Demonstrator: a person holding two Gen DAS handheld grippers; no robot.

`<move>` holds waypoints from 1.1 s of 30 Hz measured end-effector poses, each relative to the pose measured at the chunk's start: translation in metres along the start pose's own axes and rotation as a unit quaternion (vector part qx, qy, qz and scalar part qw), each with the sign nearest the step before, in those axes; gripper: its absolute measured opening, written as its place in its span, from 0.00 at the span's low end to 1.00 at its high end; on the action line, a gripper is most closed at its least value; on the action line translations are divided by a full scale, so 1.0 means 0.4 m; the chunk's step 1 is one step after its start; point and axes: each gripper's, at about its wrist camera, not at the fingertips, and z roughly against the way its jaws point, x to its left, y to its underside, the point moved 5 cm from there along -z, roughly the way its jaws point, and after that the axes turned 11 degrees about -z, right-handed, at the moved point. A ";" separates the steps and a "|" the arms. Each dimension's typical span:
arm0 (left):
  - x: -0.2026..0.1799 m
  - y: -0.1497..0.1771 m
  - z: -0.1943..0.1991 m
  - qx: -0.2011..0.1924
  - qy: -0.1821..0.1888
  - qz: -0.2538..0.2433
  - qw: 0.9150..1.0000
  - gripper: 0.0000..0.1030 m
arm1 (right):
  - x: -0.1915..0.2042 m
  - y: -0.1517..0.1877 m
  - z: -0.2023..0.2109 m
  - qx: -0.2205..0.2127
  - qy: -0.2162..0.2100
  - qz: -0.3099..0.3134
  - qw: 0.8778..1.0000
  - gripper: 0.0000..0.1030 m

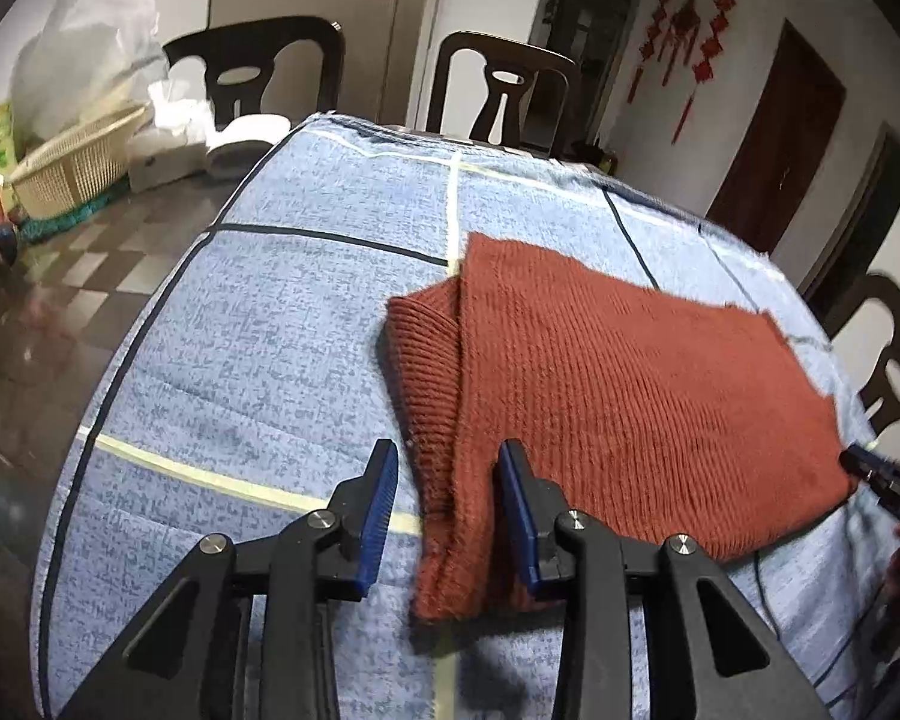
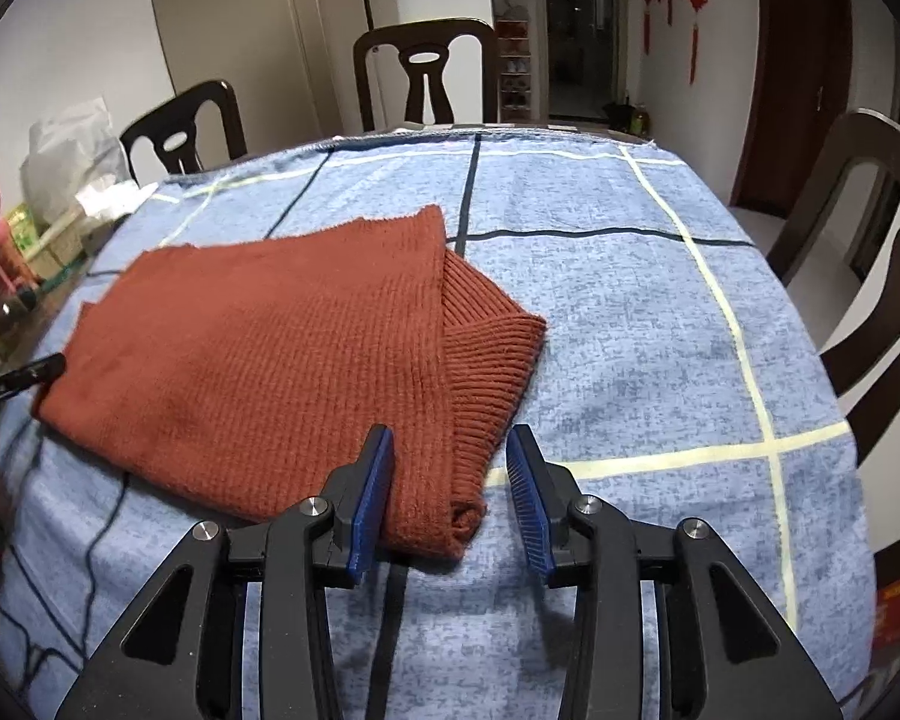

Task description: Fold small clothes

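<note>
A rust-red knitted garment lies folded on a table under a blue checked cloth, its ribbed hem turned out at one side. My left gripper is open and straddles the garment's near corner; the blue pads do not clamp it. In the right wrist view the same garment spreads to the left. My right gripper is open around its other near corner, with the right pad standing clear of the fabric. Each view catches the other gripper's black tip at the garment's far side edge.
Dark wooden chairs ring the table, one close at the right. A woven basket and white bags sit on the floor to the left. A dark loose thread trails over the blue cloth.
</note>
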 end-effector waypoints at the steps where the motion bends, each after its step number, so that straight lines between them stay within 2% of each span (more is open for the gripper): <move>1: 0.007 -0.002 -0.005 0.002 0.008 0.009 1.000 0.37 | -0.003 -0.004 -0.002 0.002 -0.011 -0.007 1.000 0.39; 8: 0.033 -0.029 -0.054 0.015 0.065 0.049 0.997 0.44 | -0.046 -0.033 -0.045 0.022 -0.060 -0.057 0.996 0.39; 10: 0.033 -0.041 -0.066 0.013 0.067 0.056 0.996 0.45 | -0.056 -0.048 -0.057 0.023 -0.076 -0.069 0.994 0.39; 16: 0.028 -0.078 -0.101 0.003 0.081 0.056 0.995 0.46 | -0.069 -0.069 -0.073 0.027 -0.116 -0.105 0.987 0.39; 20: 0.009 -0.069 -0.093 0.003 0.111 0.061 0.992 0.46 | -0.045 -0.054 -0.067 0.046 -0.153 -0.103 0.982 0.39; 24: -0.018 -0.056 -0.086 0.005 0.118 0.040 0.992 0.45 | -0.040 -0.059 -0.077 0.053 -0.153 -0.097 0.982 0.40; 26: -0.019 -0.060 -0.092 0.004 0.107 0.034 0.994 0.41 | -0.039 -0.068 -0.086 0.056 -0.153 -0.105 0.981 0.40; 27: -0.019 -0.063 -0.095 0.006 0.100 0.033 0.994 0.35 | -0.036 -0.070 -0.090 0.058 -0.152 -0.103 0.981 0.37; 28: -0.021 -0.067 -0.098 0.008 0.099 0.033 0.995 0.27 | -0.029 -0.073 -0.096 0.063 -0.147 -0.100 0.982 0.23; 29: -0.024 -0.071 -0.101 0.009 0.101 0.033 0.994 0.23 | -0.024 -0.073 -0.100 0.069 -0.147 -0.100 0.982 0.20; 33: -0.036 -0.087 -0.086 0.006 0.089 0.018 0.996 0.19 | 0.004 -0.093 -0.069 0.058 -0.151 -0.087 0.983 0.17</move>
